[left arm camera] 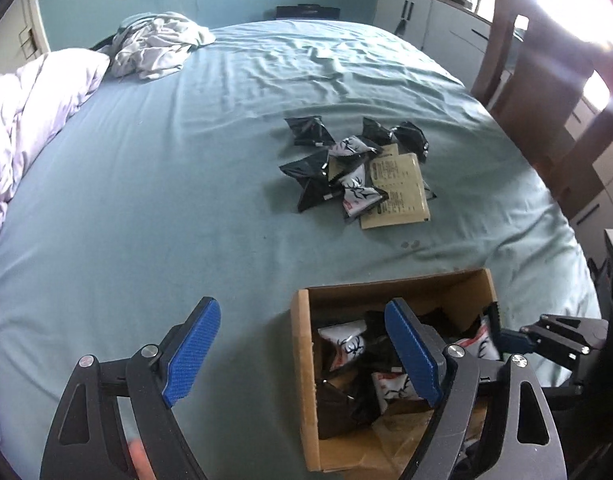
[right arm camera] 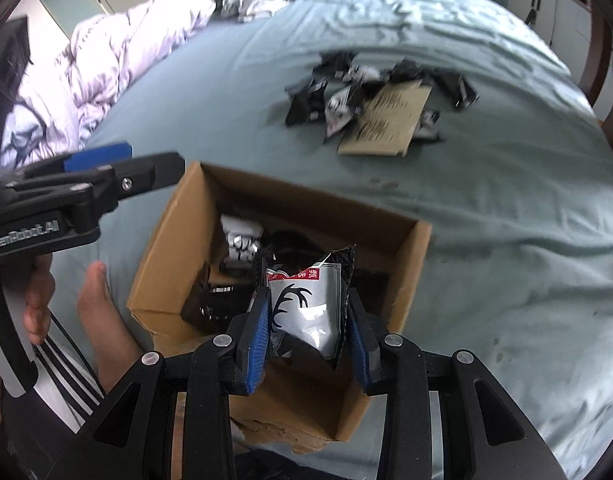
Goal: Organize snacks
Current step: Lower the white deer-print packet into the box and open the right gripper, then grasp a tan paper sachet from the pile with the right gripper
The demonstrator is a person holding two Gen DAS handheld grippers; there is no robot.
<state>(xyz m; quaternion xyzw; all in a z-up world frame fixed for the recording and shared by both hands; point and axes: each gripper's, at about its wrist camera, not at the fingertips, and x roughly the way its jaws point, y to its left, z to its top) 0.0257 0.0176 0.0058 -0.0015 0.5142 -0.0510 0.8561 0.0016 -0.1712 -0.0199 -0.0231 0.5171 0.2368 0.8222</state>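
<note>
A cardboard box sits on the blue bed at the near edge, with several black and white snack packets inside; it also shows in the right wrist view. A pile of loose snack packets and tan sachets lies further up the bed, also in the right wrist view. My left gripper is open and empty, straddling the box's left wall. My right gripper is shut on a white antler-print snack packet, held over the box's opening.
A lilac duvet is bunched along the bed's left side, with crumpled clothes beyond it. A wooden chair and white cabinets stand to the right. A bare foot rests beside the box.
</note>
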